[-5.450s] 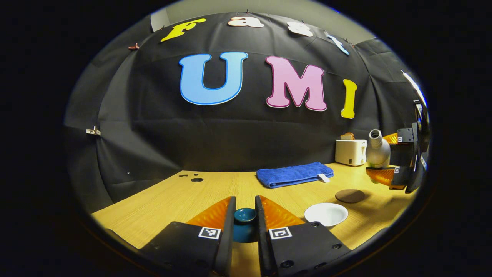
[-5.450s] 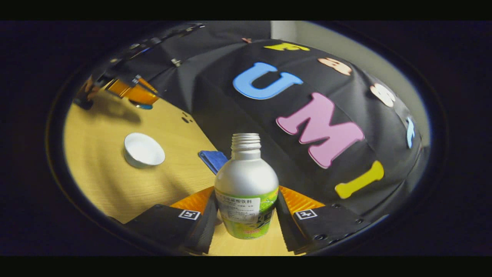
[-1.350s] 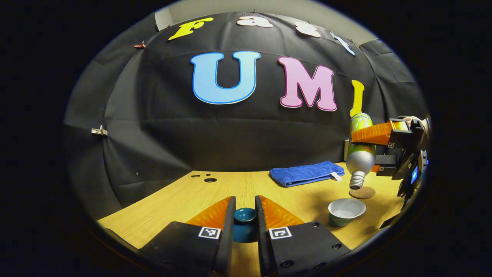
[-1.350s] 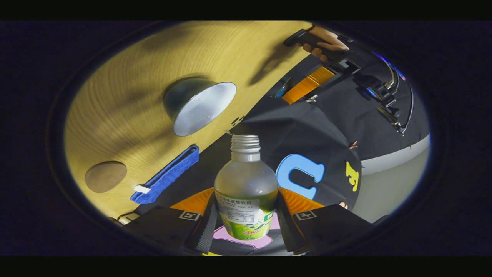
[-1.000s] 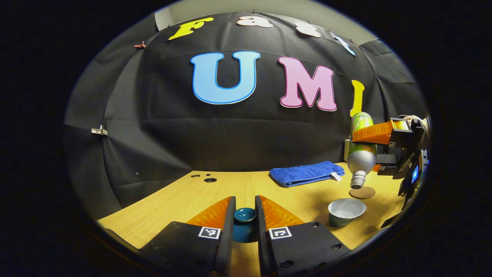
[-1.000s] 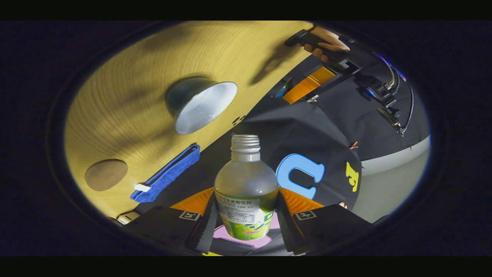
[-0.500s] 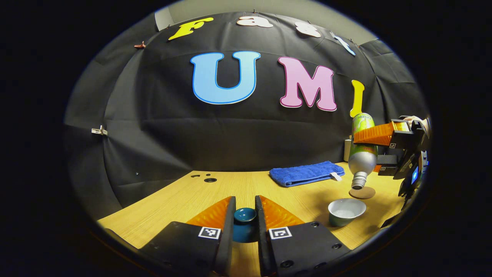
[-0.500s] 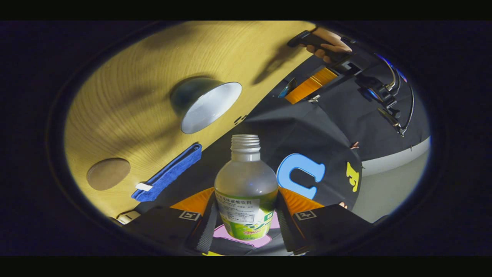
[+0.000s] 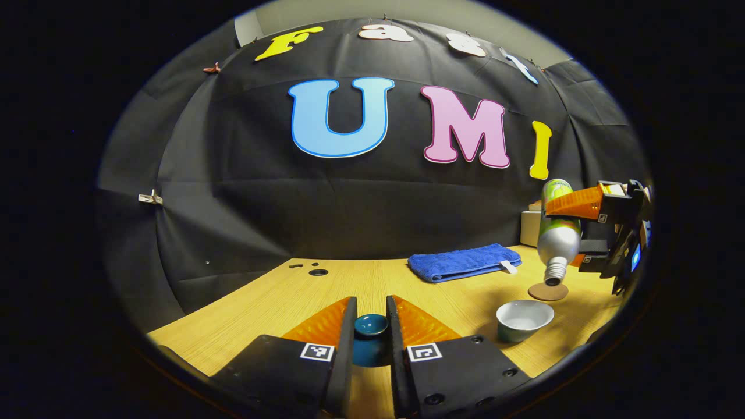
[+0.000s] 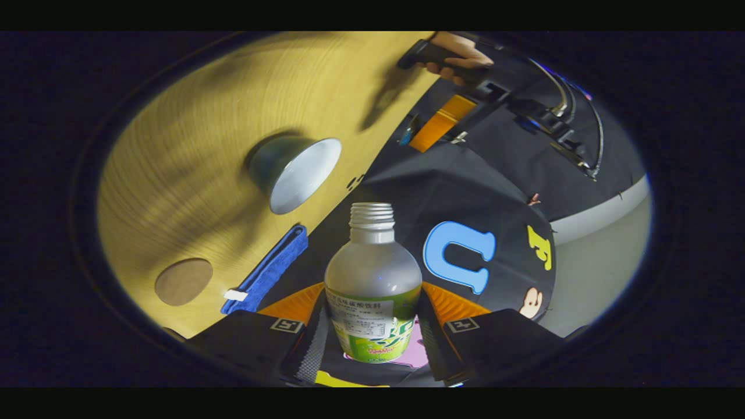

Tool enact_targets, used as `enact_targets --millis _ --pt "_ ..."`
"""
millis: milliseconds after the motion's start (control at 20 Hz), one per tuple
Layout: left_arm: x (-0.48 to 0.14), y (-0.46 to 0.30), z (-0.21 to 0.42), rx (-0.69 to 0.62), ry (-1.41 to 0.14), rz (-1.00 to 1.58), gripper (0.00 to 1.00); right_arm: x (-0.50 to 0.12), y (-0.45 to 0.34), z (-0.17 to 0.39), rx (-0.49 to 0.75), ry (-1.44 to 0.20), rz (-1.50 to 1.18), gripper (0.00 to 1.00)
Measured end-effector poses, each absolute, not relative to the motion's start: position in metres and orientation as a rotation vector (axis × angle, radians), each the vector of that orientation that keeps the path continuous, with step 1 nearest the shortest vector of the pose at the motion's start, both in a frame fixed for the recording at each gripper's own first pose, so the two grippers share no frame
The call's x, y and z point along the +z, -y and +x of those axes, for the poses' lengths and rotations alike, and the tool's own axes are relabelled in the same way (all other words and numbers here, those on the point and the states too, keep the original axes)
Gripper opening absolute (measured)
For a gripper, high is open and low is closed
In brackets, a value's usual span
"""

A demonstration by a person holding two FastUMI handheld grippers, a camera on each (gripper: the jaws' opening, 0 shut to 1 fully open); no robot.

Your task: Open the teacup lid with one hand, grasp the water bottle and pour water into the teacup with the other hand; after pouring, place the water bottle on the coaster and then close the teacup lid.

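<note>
My left gripper (image 9: 371,307) is shut on the knob of the teal teacup lid (image 9: 371,333), held low over the wooden table (image 9: 279,302). The uncovered teacup (image 9: 524,319), white inside, stands to its right. In the left gripper view my right gripper (image 9: 573,228) holds the water bottle (image 9: 557,235) steeply tilted, mouth down, just right of and above the cup, in line with the round brown coaster (image 9: 548,291). In the right gripper view my right gripper (image 10: 372,291) is shut on the bottle (image 10: 372,279); the teacup (image 10: 297,171) and coaster (image 10: 183,281) lie beyond.
A folded blue towel (image 9: 463,262) lies at the back of the table, with a white toaster (image 9: 531,227) behind the bottle. In the right gripper view a hand (image 10: 451,55) holds the left gripper (image 10: 436,125), and the towel (image 10: 268,269) lies near the coaster.
The right gripper has carried the bottle slightly right, away from above the cup and toward the coaster, still mouth down. The left gripper and lid have not moved.
</note>
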State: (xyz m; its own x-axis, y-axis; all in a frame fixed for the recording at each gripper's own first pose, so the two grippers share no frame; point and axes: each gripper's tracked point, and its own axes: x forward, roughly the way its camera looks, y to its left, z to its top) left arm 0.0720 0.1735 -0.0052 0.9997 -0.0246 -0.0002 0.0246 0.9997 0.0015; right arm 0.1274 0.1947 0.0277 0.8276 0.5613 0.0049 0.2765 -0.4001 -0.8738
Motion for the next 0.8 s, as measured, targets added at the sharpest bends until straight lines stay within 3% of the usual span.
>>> enact_targets --millis 300,550,800 --pt "-0.005 -0.169 0.071 -0.046 0.003 0.003 0.34 0.029 -0.167 0.110 0.365 0.318 -1.349 0.73" --pt "-0.005 -0.165 0.071 -0.064 0.003 0.004 0.34 0.022 -0.152 0.104 0.375 0.138 -0.811 0.74" --pt "-0.004 -0.161 0.069 -0.083 0.004 0.004 0.34 0.010 -0.128 0.115 0.352 0.019 -0.439 0.74"
